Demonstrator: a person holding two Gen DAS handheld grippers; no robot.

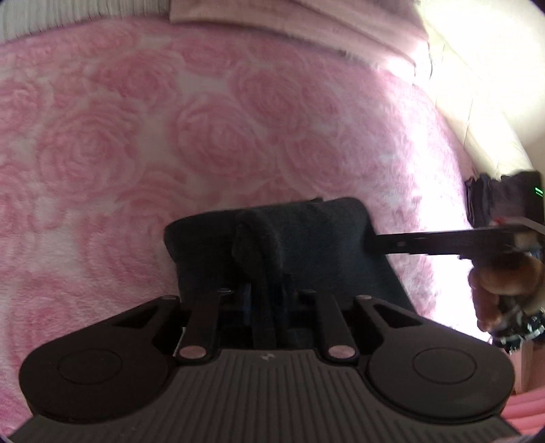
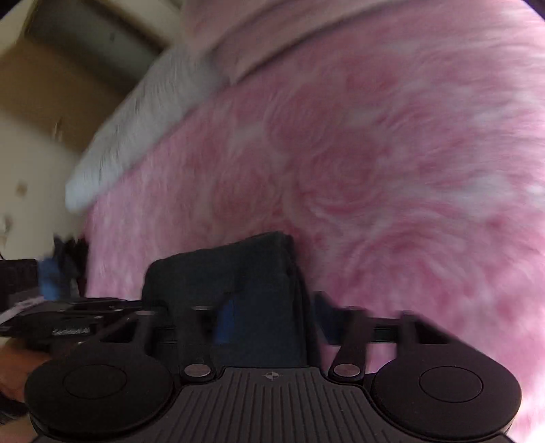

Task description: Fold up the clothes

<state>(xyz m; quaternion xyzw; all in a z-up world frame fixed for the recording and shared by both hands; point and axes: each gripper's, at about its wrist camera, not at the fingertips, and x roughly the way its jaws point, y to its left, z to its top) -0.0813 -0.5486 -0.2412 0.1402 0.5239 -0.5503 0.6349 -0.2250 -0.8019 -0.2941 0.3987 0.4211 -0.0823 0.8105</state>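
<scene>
A dark navy garment (image 1: 289,238) is folded into a small bundle and held up over a pink rose-patterned fleece blanket (image 1: 136,136). My left gripper (image 1: 267,289) is shut on its near edge; cloth bunches between the fingers. The right gripper (image 1: 425,242) comes in from the right in the left wrist view and meets the garment's right edge. In the blurred right wrist view the garment (image 2: 238,272) fills the space at my right gripper (image 2: 269,323), which is closed on it. The left gripper (image 2: 68,323) shows at the left there.
The blanket (image 2: 374,153) covers a bed. A pale pink pillow or sheet (image 1: 306,24) lies along the far edge. A grey-white pillow (image 2: 136,129) lies at the bed's left side. A dark pile of clothes (image 1: 504,197) sits at the right edge.
</scene>
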